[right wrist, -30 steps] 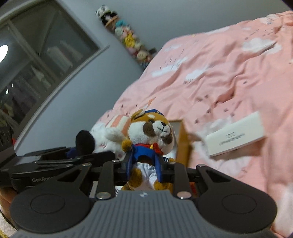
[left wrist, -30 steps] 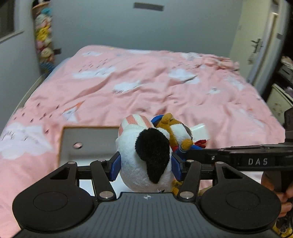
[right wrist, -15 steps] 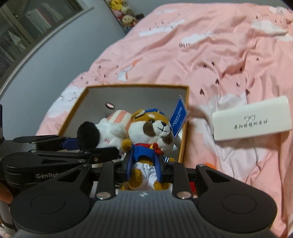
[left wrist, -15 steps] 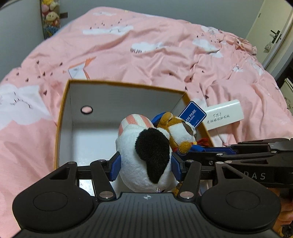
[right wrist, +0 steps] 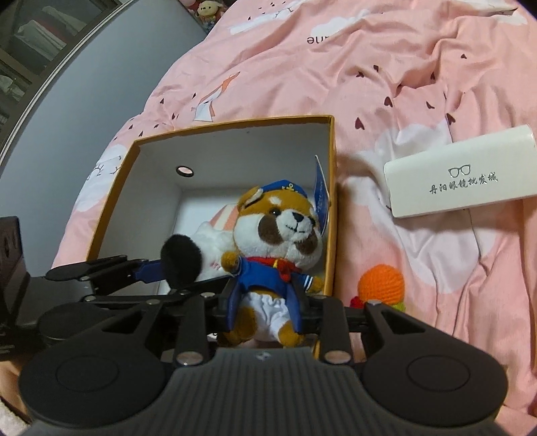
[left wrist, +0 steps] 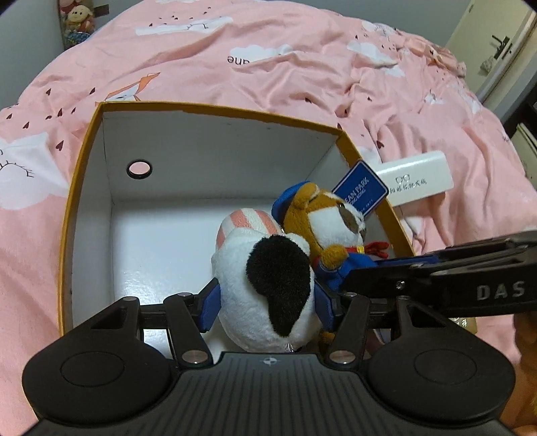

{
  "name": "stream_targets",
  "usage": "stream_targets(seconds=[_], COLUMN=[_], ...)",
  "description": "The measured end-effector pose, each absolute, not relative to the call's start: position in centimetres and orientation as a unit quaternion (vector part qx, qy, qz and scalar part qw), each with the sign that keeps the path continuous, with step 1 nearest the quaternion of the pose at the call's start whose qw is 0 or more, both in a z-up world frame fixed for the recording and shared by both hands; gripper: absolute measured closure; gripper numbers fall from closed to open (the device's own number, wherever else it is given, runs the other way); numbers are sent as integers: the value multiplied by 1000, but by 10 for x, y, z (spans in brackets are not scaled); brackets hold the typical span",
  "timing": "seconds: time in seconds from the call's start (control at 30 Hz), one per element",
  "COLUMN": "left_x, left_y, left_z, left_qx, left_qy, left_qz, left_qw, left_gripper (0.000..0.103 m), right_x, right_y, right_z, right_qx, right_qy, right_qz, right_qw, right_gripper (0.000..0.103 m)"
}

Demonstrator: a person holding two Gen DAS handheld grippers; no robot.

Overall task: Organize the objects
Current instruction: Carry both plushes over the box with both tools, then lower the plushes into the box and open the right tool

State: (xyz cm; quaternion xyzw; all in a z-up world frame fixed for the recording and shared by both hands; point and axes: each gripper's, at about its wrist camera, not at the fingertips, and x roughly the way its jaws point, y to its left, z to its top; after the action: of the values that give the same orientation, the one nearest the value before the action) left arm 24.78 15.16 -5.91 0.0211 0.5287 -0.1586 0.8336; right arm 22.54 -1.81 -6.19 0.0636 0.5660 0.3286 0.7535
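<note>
My left gripper [left wrist: 266, 302] is shut on a white plush with a black ear and pink-striped cap [left wrist: 265, 288], held inside the open yellow-rimmed box [left wrist: 214, 110]. My right gripper [right wrist: 265, 310] is shut on a brown dog plush in a blue sailor suit [right wrist: 278, 241], held over the box's near right corner [right wrist: 330, 214]. The two plushes touch side by side; the dog plush [left wrist: 330, 224] shows in the left wrist view, the white plush [right wrist: 201, 248] in the right. A blue tag [left wrist: 360, 191] hangs from the dog plush.
The box lies on a pink bedspread [left wrist: 302, 67]. A white glasses case [right wrist: 463, 174] lies right of the box, also in the left wrist view [left wrist: 416, 181]. An orange knitted toy [right wrist: 381, 283] lies by the box's right wall. Plush toys hang on the far wall [left wrist: 75, 23].
Both grippers have tilted down and moved forward over the box, lowering the two plushes into it. The box's inside has come fully into view.
</note>
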Motion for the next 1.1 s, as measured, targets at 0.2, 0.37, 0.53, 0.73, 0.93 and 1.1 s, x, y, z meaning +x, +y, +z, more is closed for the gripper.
stream_targets(seconds=[0.2,0.37,0.53,0.73,0.93,1.1], left_x=[248,245,247,247,247,245], left_y=[154,159,159,159,163,164], left_z=[-58,-45,-44,-50,-52,-52], left_qx=[22,15,10,11,6,7], left_qy=[529,513,520,525,527,523], left_qz=[-151,-151,-151,-140,-145,-146], left_qw=[835,845,841,839,837,839], left_gripper=[34,38,52,57,59,59], right_x=[221,224,231,241,243,232], right_y=[-19,-11,10,33,36,37], right_z=[-47,-27,-20,-42,-71,-63], right_qx=[22,-51,-117,-150,-167,-192], right_qy=[552,499,454,480,547,528], right_qz=[348,361,384,377,375,386], right_qw=[757,786,796,777,729,732], right_gripper=[64,65,65,66,99,93])
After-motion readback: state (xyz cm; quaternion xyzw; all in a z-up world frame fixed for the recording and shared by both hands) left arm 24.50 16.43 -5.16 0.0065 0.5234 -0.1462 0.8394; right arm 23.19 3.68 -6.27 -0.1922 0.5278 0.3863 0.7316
